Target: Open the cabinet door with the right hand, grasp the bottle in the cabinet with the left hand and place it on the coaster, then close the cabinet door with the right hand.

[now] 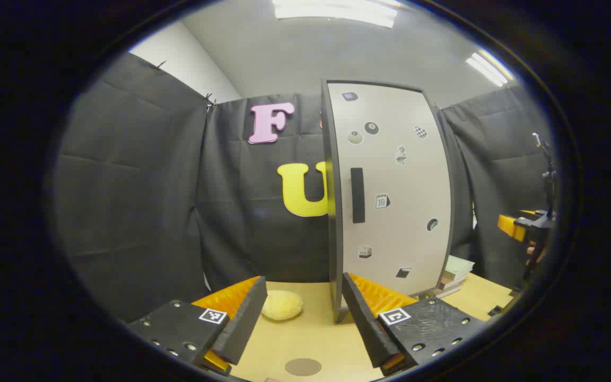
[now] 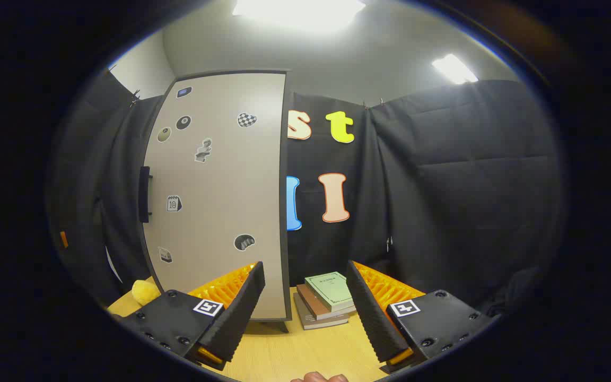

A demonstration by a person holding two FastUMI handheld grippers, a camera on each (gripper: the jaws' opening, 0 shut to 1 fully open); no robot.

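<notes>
You cannot see inside the cabinet (image 1: 390,185), because its door (image 2: 220,196) is shut. The stickers on the door are too small to make out. The round coaster (image 1: 303,366) is partly cut off at the bottom edge. The cabinet hides part of the book stack (image 1: 454,273).

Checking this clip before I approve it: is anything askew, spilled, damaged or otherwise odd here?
Nothing stands out. The cabinet stands upright with its door shut, the books are stacked roughly square beside it, the coaster lies flat on the table, and both grippers are open.
</notes>
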